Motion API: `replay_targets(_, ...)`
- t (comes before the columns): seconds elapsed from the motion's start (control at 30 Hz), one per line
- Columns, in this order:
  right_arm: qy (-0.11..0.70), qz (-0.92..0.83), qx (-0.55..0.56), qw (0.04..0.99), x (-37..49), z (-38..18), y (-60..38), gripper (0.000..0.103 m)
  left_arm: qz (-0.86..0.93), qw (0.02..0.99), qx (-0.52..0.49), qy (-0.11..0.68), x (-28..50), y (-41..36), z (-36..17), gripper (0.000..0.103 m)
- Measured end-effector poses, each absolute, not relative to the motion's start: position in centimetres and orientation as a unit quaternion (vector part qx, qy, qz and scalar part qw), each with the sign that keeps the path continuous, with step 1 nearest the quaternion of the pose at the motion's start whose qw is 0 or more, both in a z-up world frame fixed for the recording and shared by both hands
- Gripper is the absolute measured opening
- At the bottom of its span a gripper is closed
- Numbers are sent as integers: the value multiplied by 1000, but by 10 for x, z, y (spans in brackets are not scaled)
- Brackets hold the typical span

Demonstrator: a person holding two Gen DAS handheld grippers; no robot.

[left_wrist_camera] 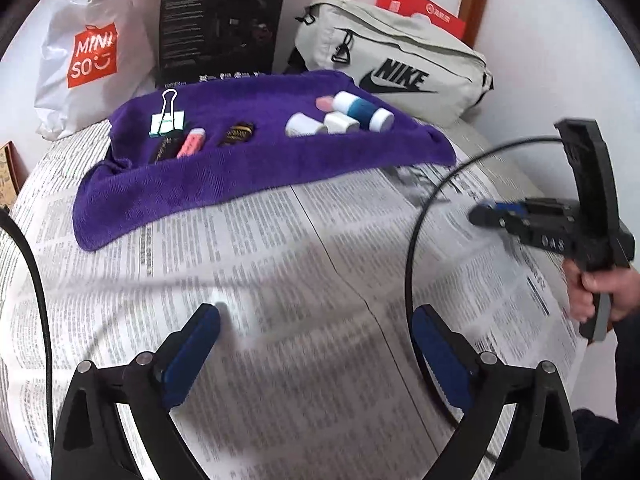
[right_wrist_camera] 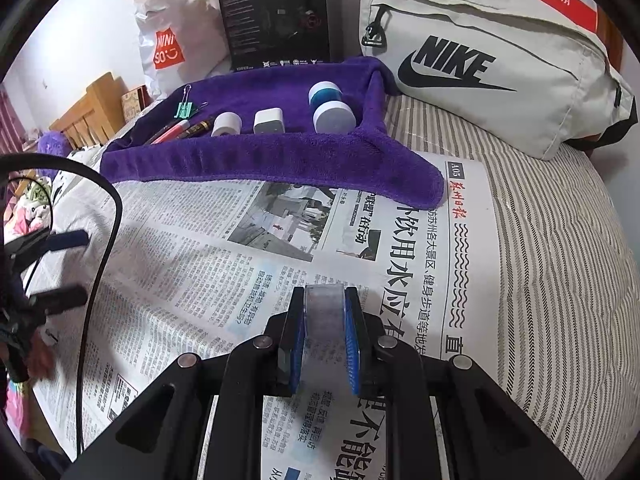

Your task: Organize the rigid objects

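A purple towel (left_wrist_camera: 256, 176) lies on newspaper and carries the sorted items. At its left are a green binder clip (left_wrist_camera: 166, 120), dark pens (left_wrist_camera: 164, 148) and a pink marker (left_wrist_camera: 191, 142). At its right sit a white cylinder (right_wrist_camera: 227, 124), a white cube (right_wrist_camera: 268, 121) and a blue-and-white bottle (right_wrist_camera: 330, 106). My left gripper (left_wrist_camera: 316, 320) is open over bare newspaper, nothing between its fingers. My right gripper (right_wrist_camera: 324, 300) is shut on a translucent tape roll (right_wrist_camera: 324, 320), low over the newspaper in front of the towel.
Behind the towel stand a white Miniso bag (left_wrist_camera: 88, 52), a black box (left_wrist_camera: 222, 24) and a grey Nike bag (right_wrist_camera: 492, 60). A black cable (left_wrist_camera: 416, 240) loops over the newspaper (right_wrist_camera: 200, 264). A hand (left_wrist_camera: 608, 292) holds the right gripper's handle. Striped bedding (right_wrist_camera: 560, 260) lies at the right.
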State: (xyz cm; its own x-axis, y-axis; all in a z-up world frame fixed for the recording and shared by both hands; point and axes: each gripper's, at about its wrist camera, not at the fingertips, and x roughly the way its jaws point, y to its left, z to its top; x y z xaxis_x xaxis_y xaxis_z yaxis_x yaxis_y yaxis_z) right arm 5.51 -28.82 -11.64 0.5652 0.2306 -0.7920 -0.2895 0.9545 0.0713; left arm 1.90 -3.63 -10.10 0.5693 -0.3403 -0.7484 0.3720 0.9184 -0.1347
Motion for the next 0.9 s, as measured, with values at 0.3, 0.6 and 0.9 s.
replay_targets(0.3, 440, 148, -35, 885, 54, -116, -288, 18, -173, 891, -18, 419, 56, -24, -91, 98)
replay_targets(0.6, 438, 149, -38, 886, 53, -116, -288, 18, -172, 891, -28, 419, 93, -25, -80, 98)
replay_targets(0.9, 437, 150, -39, 886, 53, -116, -288, 19, -176, 896, 4, 409, 101, -42, -71, 98)
